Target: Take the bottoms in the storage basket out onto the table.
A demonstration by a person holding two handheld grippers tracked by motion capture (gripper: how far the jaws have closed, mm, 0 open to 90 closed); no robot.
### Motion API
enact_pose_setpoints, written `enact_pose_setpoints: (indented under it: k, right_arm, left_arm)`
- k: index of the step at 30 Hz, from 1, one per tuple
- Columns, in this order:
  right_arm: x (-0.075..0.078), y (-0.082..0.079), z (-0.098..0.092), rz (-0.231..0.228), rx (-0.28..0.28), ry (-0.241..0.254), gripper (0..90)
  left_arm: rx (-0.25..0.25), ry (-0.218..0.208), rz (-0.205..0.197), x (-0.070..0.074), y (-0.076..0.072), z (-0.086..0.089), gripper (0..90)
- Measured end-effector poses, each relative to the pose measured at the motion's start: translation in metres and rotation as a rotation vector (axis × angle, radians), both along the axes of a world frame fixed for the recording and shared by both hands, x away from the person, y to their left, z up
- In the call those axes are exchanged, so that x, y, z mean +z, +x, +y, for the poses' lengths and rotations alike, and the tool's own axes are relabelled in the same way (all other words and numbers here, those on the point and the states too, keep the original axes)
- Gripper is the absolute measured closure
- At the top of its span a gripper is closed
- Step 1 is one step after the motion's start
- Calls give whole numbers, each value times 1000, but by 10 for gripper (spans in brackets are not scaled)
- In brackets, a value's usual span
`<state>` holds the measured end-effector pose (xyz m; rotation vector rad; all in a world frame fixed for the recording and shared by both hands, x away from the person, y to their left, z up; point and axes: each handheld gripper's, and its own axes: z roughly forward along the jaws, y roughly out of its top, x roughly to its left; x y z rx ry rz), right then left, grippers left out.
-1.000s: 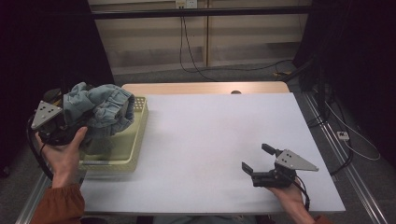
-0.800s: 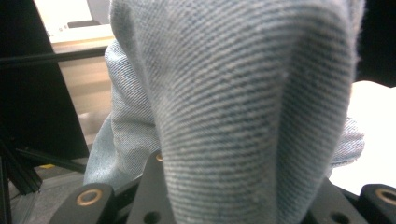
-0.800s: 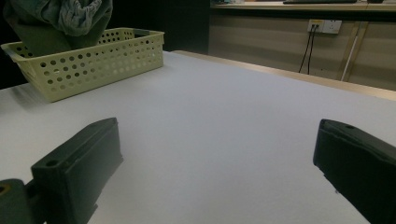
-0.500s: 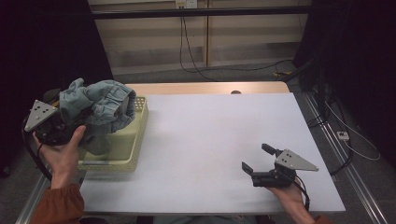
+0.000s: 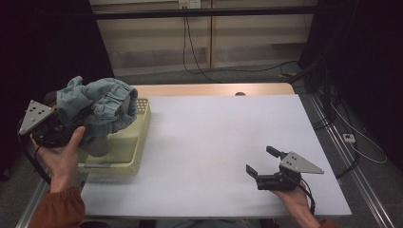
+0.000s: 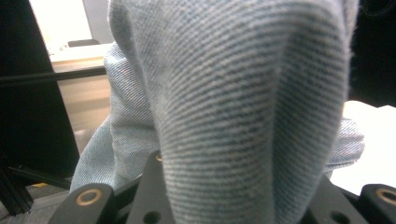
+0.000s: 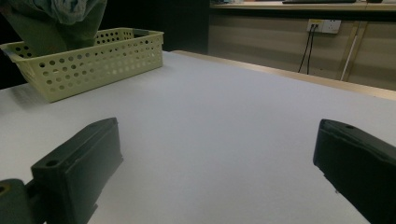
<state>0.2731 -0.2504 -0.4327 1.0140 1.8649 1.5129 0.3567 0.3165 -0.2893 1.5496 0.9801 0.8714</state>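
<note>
Two grippers are in play, one in each hand. The left gripper, held up at the table's left edge, is buried in one bundle of light blue denim; in the left gripper view the cloth drapes over and between the black jaws, so the gripper is clamped on the fabric. The bundle is crumpled, with no clear long axis; it bulges away from the gripper toward the table's middle, and its lower folds hang down into the single pale yellow perforated basket directly below. Whether the cloth touches the basket floor cannot be told. The left hand wraps the gripper from beneath, an orange-brown sleeve behind it.

The right gripper sits low at the near right of the white table, well apart from basket and cloth, jaws spread wide with nothing between them. In the right gripper view, bare table lies ahead of the jaws, the basket stands far off at upper left, and the hanging cloth is above it.
</note>
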Motion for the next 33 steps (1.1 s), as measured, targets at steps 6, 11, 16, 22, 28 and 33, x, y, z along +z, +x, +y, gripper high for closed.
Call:
enact_pose_setpoints:
  k: [6, 11, 16, 22, 28, 33]
  right_arm:
    - [0, 0, 0, -1, 0, -1, 7]
    - [0, 0, 0, 0, -1, 1, 7]
    - [0, 0, 0, 0, -1, 0, 7]
    - [0, 1, 1, 2, 4, 0, 7]
    - [0, 3, 2, 3, 11, 2, 7]
    - [-1, 4, 3, 3, 14, -1, 6]
  left_arm:
    - [1, -4, -25, 7, -4, -3, 722]
    - [-7, -14, -40, 12, -6, -8, 722]
    - [-18, -21, -53, 16, -7, -12, 721]
    - [-18, -25, -58, 22, -8, -15, 721]
    - [-29, -38, -70, 28, -8, -18, 721]
    - [-42, -56, -87, 29, -7, -23, 721]
